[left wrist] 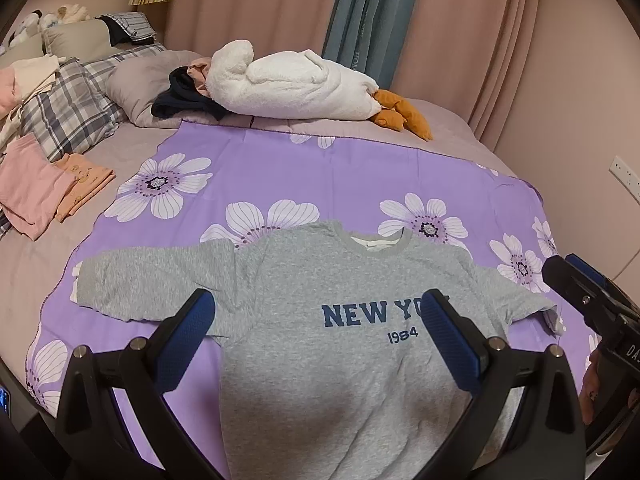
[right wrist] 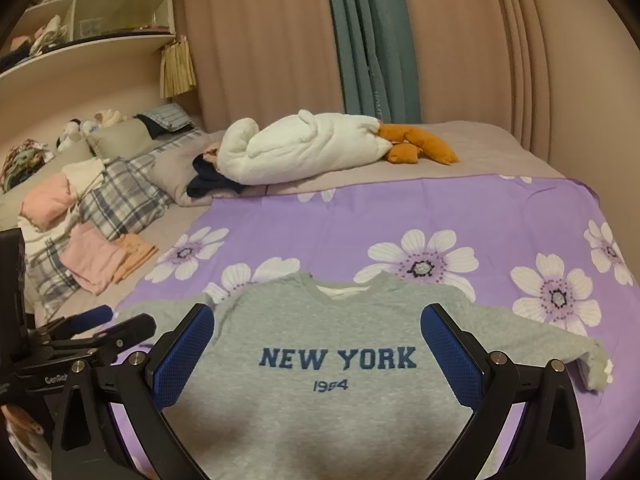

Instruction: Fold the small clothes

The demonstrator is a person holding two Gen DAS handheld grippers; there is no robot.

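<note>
A grey sweatshirt [left wrist: 320, 340] with "NEW YORK 1984" in blue lies flat, front up, on a purple flowered sheet [left wrist: 320, 176]; it also shows in the right wrist view [right wrist: 320, 392]. Both sleeves are spread out to the sides. My left gripper [left wrist: 320, 312] is open and empty, above the shirt's chest. My right gripper [right wrist: 318, 326] is open and empty, above the same shirt. The right gripper shows at the right edge of the left wrist view [left wrist: 580, 284]; the left gripper shows at the left of the right wrist view [right wrist: 108, 324].
Folded pink [left wrist: 28, 184] and orange [left wrist: 84, 188] clothes lie at the left on the bed. A white plush goose [left wrist: 292, 84] with orange feet lies across the back. Plaid pillows [left wrist: 72, 108], dark clothes [left wrist: 184, 100] and curtains [left wrist: 360, 12] are behind. Shelves [right wrist: 92, 8] stand at left.
</note>
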